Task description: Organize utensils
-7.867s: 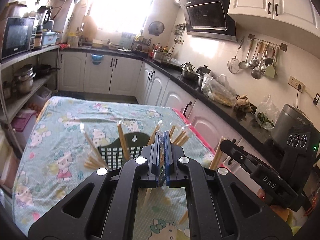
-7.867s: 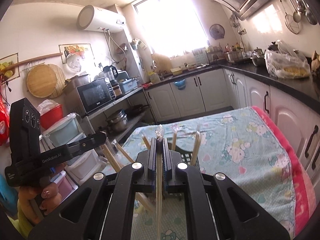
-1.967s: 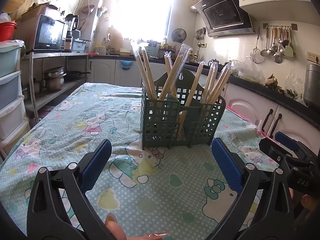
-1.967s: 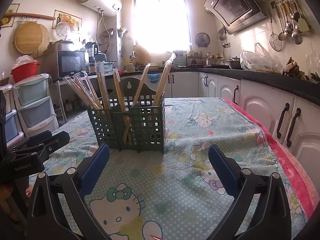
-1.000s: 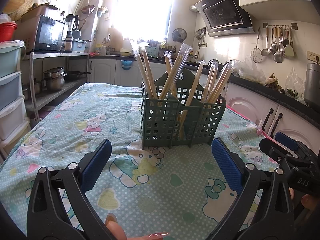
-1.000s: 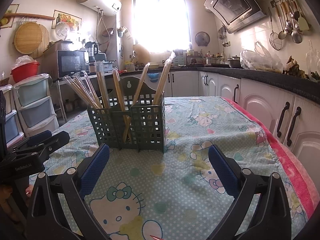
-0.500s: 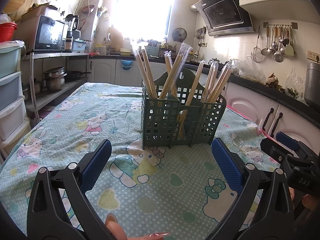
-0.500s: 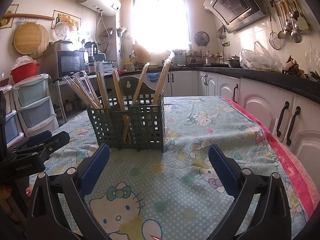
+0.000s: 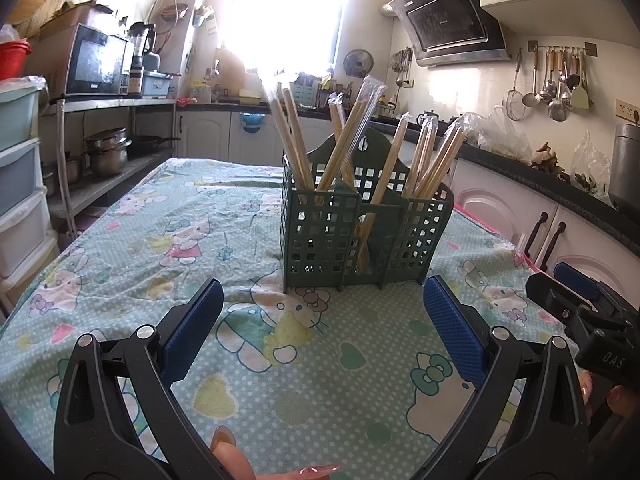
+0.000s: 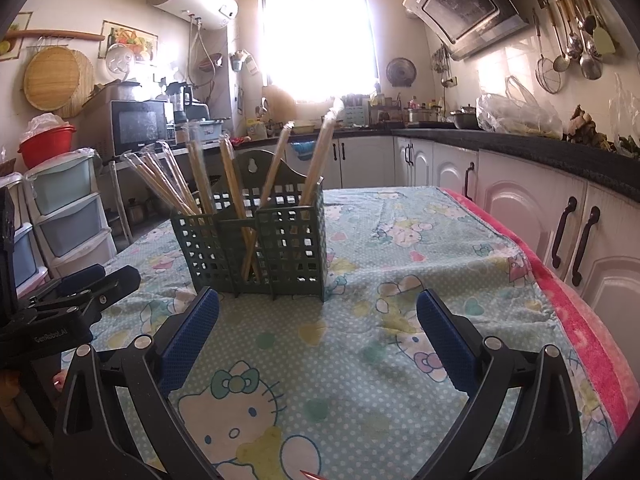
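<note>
Left gripper [image 9: 323, 326]: jaws spread wide, blue pads [image 9: 192, 330] well apart, nothing held or touched; it hangs low over the tablecloth [image 9: 160, 248], pointing at the holder [image 9: 360, 236]. Right gripper [image 10: 318, 336]: likewise wide open and empty, pads clear of all items, also aimed at the holder from the other side. The green mesh holder stands upright mid-table on the cloth, near but apart from both grippers. Wrapped chopsticks [image 9: 348, 136] stand tilted in its compartments, spread across left, middle and right sections. A fingertip [image 9: 228, 446] shows at the left view's bottom edge.
</note>
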The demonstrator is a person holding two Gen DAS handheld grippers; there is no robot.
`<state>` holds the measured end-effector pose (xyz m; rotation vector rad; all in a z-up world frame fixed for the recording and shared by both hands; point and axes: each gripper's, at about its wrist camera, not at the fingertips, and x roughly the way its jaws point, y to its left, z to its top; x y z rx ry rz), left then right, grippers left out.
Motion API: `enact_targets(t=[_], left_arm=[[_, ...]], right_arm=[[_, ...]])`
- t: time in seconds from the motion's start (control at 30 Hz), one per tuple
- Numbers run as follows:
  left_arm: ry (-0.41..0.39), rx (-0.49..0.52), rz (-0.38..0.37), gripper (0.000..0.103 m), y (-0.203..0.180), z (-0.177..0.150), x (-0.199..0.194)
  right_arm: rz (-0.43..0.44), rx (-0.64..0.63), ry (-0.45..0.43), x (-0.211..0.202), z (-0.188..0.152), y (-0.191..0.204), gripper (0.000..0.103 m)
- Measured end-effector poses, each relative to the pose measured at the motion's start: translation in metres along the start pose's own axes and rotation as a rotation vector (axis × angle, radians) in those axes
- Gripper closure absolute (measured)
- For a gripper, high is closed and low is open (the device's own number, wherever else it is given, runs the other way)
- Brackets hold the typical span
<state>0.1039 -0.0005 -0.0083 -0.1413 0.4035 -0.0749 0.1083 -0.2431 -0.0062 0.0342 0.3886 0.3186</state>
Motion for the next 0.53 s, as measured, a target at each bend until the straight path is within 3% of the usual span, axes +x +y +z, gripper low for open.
enact_targets(t=[0.27, 0.37, 0.53], left_arm=[[0.083, -0.059, 0.026, 0.011, 0.019, 0.005, 0.001], [0.163, -0.070, 0.106, 0.011, 0.044, 0.016, 0.009], [0.313, -0.104, 0.310, 0.011, 0.112, 0.029, 0.050]], right_arm=[[-0.161, 0.038, 0.090, 0.008, 0.016, -0.047, 0.007], [-0.218, 0.070, 0.233, 0.033, 0.027, -0.082, 0.007], [-0.286, 0.082, 0.412, 0.086, 0.022, -0.124, 0.007]])
